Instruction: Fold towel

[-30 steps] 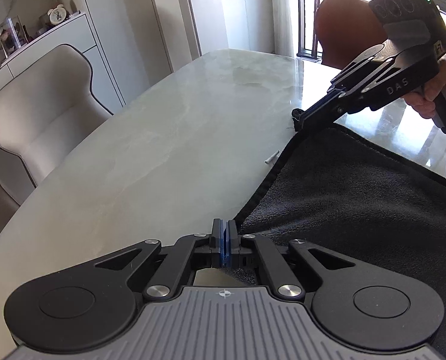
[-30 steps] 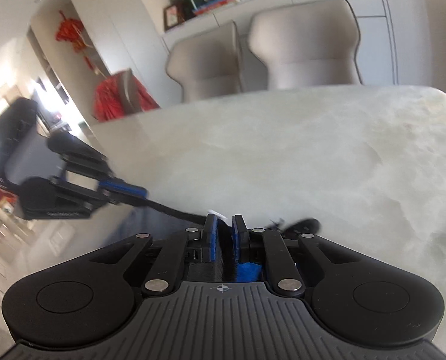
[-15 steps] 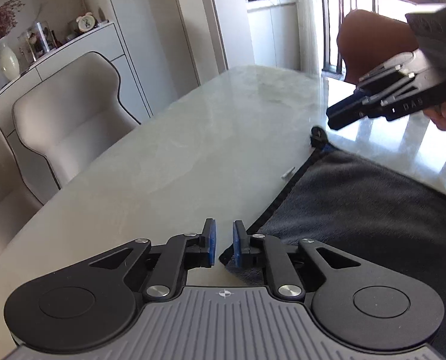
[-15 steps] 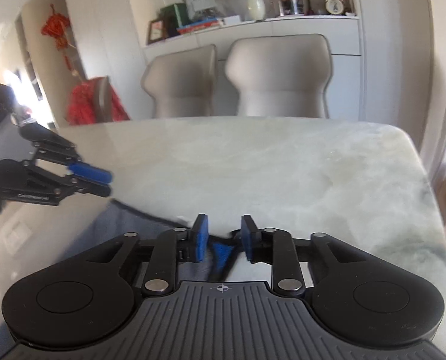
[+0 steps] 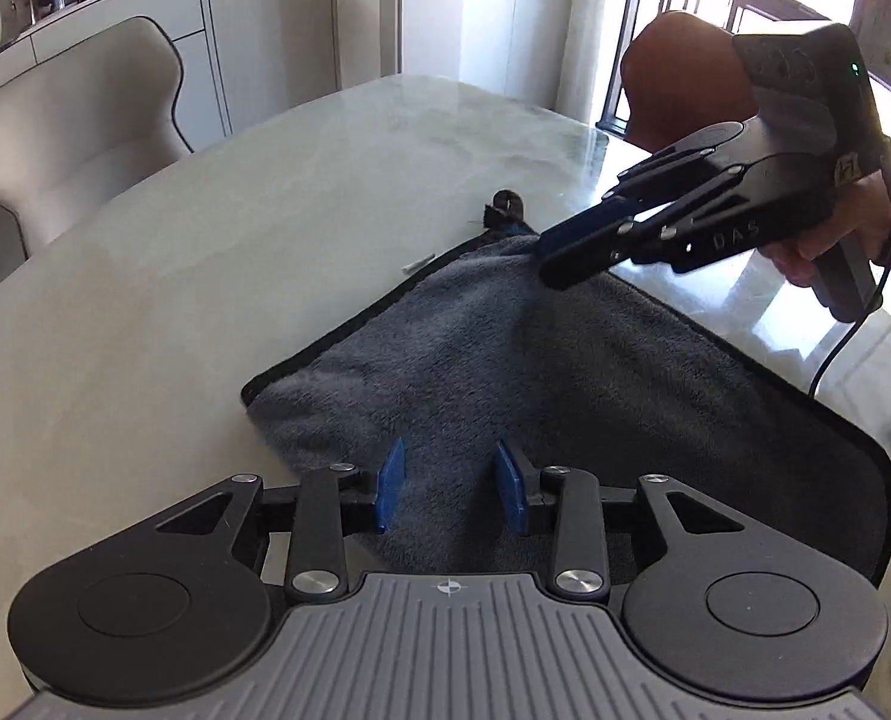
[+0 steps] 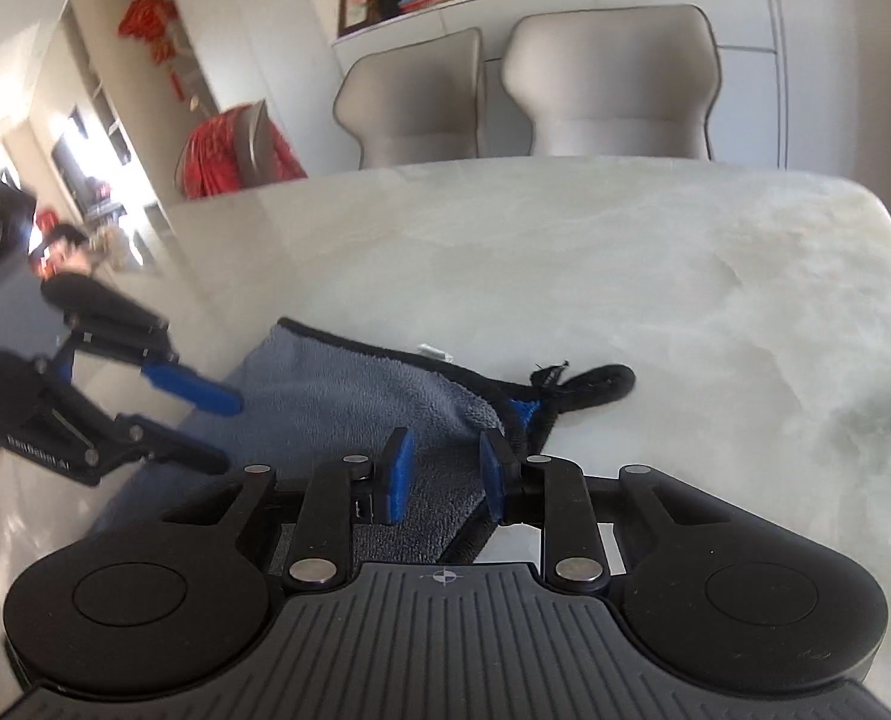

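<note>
The marble table carries the whole work area; all positions below are given relative to the towel. The grey towel lies flat on the table with a dark bound edge; one corner points toward the pale chair, and a far corner carries a black hanging loop that rests on the bare marble just beyond the towel. The cloth appears to lie doubled, with its edges roughly matched, so one fold is judged done; layer count cannot be confirmed.

The left gripper hovers over the near part of the towel; its blue pads stand apart with only open pile showing between them; the jaws have just been opening, and nothing is pinched. The right gripper sits over the towel close to the loop corner; its pads are also apart; the jaws have just been closing a little, with cloth beneath the gap but no pad pressing on it. A hand holds the right gripper's handle beside the towel's far edge.

A small white scrap lies on the marble just outside the towel's far edge.

Remaining, as judged: regrip an edge or two corners; carry them across for a further fold; flatten the result.
</note>
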